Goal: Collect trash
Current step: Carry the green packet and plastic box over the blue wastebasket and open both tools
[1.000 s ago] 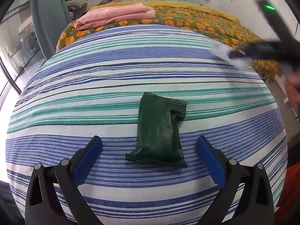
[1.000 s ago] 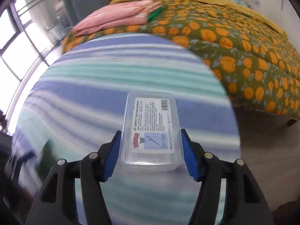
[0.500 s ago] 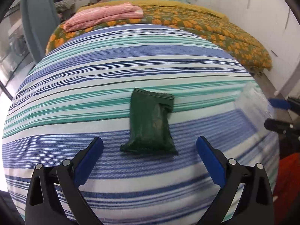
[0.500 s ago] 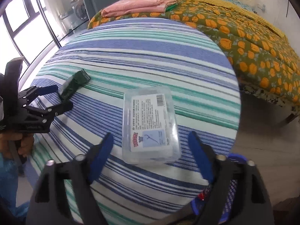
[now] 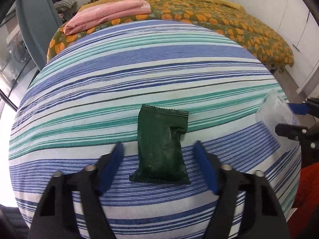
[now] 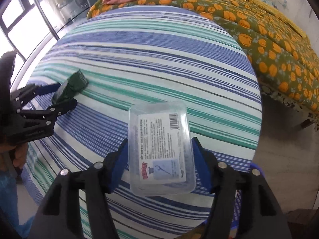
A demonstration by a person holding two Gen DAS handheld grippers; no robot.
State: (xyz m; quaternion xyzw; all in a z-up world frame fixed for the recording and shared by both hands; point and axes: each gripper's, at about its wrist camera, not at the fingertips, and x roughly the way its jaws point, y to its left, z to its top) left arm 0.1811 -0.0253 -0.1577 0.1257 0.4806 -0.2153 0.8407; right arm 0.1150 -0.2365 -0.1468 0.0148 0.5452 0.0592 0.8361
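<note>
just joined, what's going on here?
Trash pickup from a round table under a striped cloth, with a person holding a gripper in each hand. The right gripper is shut on a clear plastic box with a printed label, near the table's edge. The left gripper is open, its fingers on either side of a dark green wrapper that lies flat on the cloth, not yet gripped. A bed with an orange-patterned quilt stands behind.

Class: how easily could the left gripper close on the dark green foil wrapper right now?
Probably easily: the left gripper is open, its fingers either side of the dark green foil wrapper on the striped tablecloth, nothing between.
</note>
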